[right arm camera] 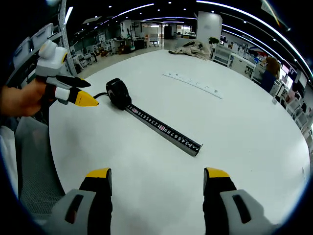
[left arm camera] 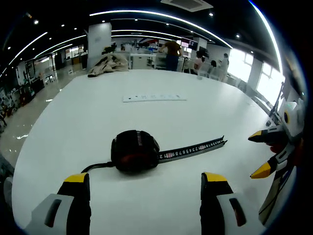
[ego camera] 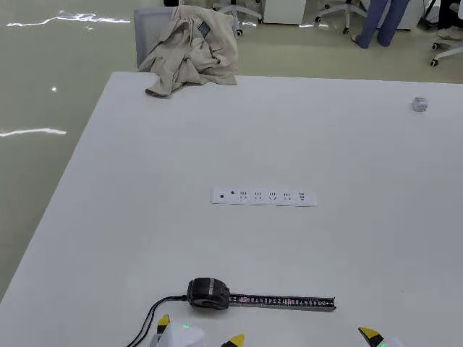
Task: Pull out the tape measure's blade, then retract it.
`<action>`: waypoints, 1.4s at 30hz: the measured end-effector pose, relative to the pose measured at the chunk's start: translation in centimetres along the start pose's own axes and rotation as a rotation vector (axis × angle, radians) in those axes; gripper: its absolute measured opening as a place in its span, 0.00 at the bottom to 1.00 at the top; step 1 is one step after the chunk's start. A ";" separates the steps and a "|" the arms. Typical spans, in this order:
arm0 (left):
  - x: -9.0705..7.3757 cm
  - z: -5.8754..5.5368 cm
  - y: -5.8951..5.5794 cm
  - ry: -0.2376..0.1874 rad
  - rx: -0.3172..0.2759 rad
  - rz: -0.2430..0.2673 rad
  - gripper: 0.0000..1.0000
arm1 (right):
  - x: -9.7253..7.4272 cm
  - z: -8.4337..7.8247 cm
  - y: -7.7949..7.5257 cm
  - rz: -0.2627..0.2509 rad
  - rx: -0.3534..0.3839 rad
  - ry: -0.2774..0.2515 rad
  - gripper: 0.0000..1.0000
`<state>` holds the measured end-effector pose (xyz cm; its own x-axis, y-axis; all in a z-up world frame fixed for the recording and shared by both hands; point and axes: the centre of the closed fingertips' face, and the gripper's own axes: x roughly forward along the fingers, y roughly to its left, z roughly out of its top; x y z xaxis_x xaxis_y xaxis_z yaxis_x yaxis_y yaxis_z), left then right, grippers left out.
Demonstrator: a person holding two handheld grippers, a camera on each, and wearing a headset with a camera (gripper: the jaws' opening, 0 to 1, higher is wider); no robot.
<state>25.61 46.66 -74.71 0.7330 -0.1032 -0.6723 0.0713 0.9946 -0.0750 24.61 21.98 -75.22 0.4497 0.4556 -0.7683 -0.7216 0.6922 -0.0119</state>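
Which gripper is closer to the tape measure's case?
The left gripper: the black case lies just ahead of its open fingers, while the right gripper sits near the free end of the blade.

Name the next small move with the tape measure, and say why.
Probably ease the left gripper forward and close it on the case. The blade already lies pulled out on the table, so retracting is what remains. The case sits straight ahead of the open left jaws, and the right gripper is open and empty too.
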 end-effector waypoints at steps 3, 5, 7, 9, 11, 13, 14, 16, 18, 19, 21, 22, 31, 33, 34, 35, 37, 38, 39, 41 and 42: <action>0.3 -0.2 -0.1 0.006 -0.002 0.004 0.90 | 0.4 -0.2 -0.5 0.005 -0.021 0.014 0.78; 0.5 -0.4 -0.4 0.014 -0.003 0.001 0.89 | 0.7 -0.3 -0.7 0.013 -0.038 0.018 0.77; 0.8 -0.7 -0.5 0.017 0.000 0.002 0.89 | 1.0 -0.5 -1.0 0.021 -0.056 0.031 0.77; 1.1 -0.8 -0.5 0.019 -0.004 0.006 0.89 | 1.3 -0.5 -1.3 0.023 -0.067 0.039 0.76; 1.3 -0.8 -0.5 0.024 -0.008 0.006 0.88 | 1.5 -0.5 -1.5 0.029 -0.077 0.043 0.76; 1.7 -0.8 -0.7 0.029 -0.012 -0.002 0.88 | 1.8 -0.5 -1.6 0.037 -0.100 0.051 0.75; 1.8 -0.8 -0.7 0.031 -0.007 -0.001 0.88 | 1.9 -0.5 -1.7 0.045 -0.111 0.055 0.75; 2.1 -0.7 -0.6 0.032 -0.012 0.001 0.88 | 2.1 -0.5 -1.8 0.048 -0.128 0.063 0.74; 2.3 -0.5 -0.6 0.029 -0.018 0.005 0.88 | 2.3 -0.5 -2.0 0.057 -0.147 0.070 0.73; 2.5 -0.5 -0.5 0.031 -0.018 0.008 0.88 | 2.4 -0.5 -2.1 0.063 -0.163 0.074 0.72; 2.7 -0.4 -0.4 0.029 -0.024 0.012 0.87 | 2.6 -0.5 -2.3 0.065 -0.174 0.077 0.71; 2.9 -0.4 -0.3 0.029 -0.027 0.015 0.87 | 2.8 -0.5 -2.4 0.072 -0.186 0.082 0.71; 3.9 0.0 -0.1 0.022 -0.040 0.023 0.87 | 3.7 0.1 -3.6 0.089 -0.253 0.095 0.67; 4.2 0.0 -0.2 0.030 -0.037 0.016 0.87 | 4.0 0.2 -3.9 0.095 -0.282 0.098 0.65; 4.4 -0.1 -0.3 0.031 -0.029 0.014 0.87 | 4.1 0.3 -4.1 0.097 -0.294 0.100 0.63; 4.6 -0.1 -0.2 0.031 -0.029 0.017 0.87 | 4.2 0.3 -4.2 0.103 -0.302 0.102 0.61; 4.8 -0.1 0.0 0.031 -0.036 0.019 0.86 | 4.5 0.4 -4.5 0.108 -0.321 0.110 0.60; 4.9 0.0 0.0 0.029 -0.035 0.021 0.86 | 4.5 0.5 -4.6 0.111 -0.327 0.117 0.60; 5.0 0.1 0.0 0.028 -0.035 0.021 0.86 | 4.7 0.5 -4.8 0.117 -0.340 0.123 0.60; 5.1 0.2 0.1 0.025 -0.038 0.023 0.85 | 4.8 0.5 -5.1 0.122 -0.375 0.134 0.58; 5.1 0.4 0.1 0.020 -0.041 0.024 0.84 | 5.0 0.4 -5.3 0.130 -0.383 0.138 0.58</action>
<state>29.68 46.27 -77.86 0.7203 -0.0796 -0.6890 0.0257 0.9958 -0.0882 30.93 20.85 -78.72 0.2860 0.4285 -0.8571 -0.9229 0.3638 -0.1261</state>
